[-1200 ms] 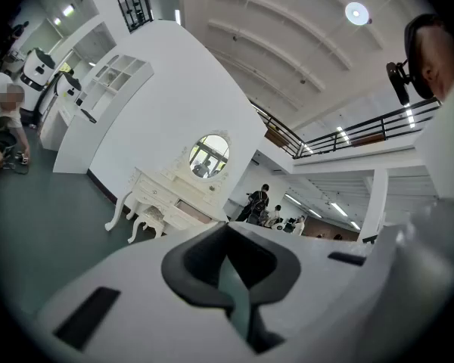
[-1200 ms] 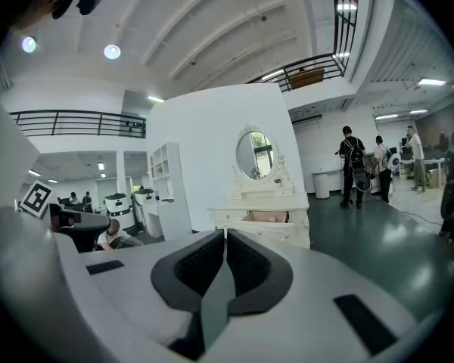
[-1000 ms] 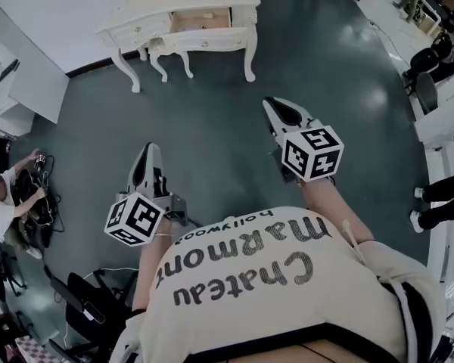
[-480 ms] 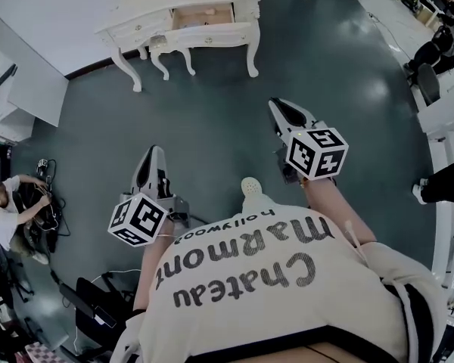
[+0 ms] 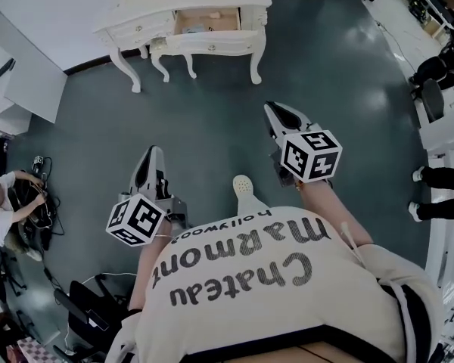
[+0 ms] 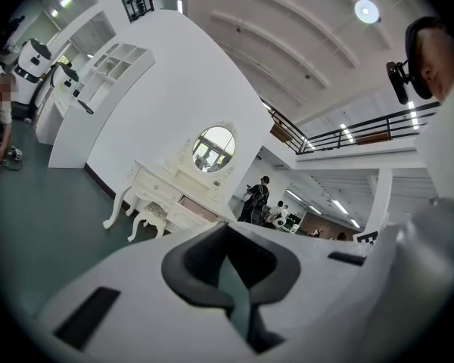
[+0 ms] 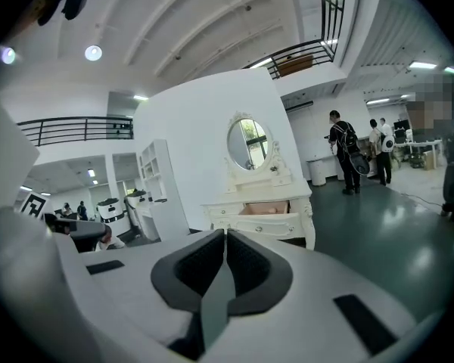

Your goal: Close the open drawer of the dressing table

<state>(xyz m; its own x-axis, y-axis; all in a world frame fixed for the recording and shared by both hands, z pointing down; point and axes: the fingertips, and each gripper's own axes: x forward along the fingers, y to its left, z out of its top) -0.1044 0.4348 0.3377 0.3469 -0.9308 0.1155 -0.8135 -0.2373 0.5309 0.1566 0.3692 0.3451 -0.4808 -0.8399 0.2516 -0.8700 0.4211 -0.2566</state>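
The cream dressing table (image 5: 136, 29) stands across the dark floor at the top of the head view, far from both grippers. Its right-hand drawer (image 5: 206, 21) is pulled out, with the inside showing. My left gripper (image 5: 153, 152) is at lower left, shut and empty. My right gripper (image 5: 275, 109) is further forward, also shut and empty. In the left gripper view the table (image 6: 163, 195) with its oval mirror (image 6: 213, 148) lies beyond the shut left gripper (image 6: 227, 228). In the right gripper view the open drawer (image 7: 265, 209) is straight ahead of the shut right gripper (image 7: 225, 234).
A stool (image 5: 163, 51) sits under the table's left side. White shelving (image 5: 19, 82) lines the left wall. A person (image 5: 0, 203) crouches by cables at the left. Other people's legs (image 5: 439, 180) stand at the right edge. Black equipment (image 5: 83, 308) lies behind me at lower left.
The dressing table has drifted slightly lower in the head view as I step toward it. My shoe has come into view between the grippers. Both grippers stay shut.
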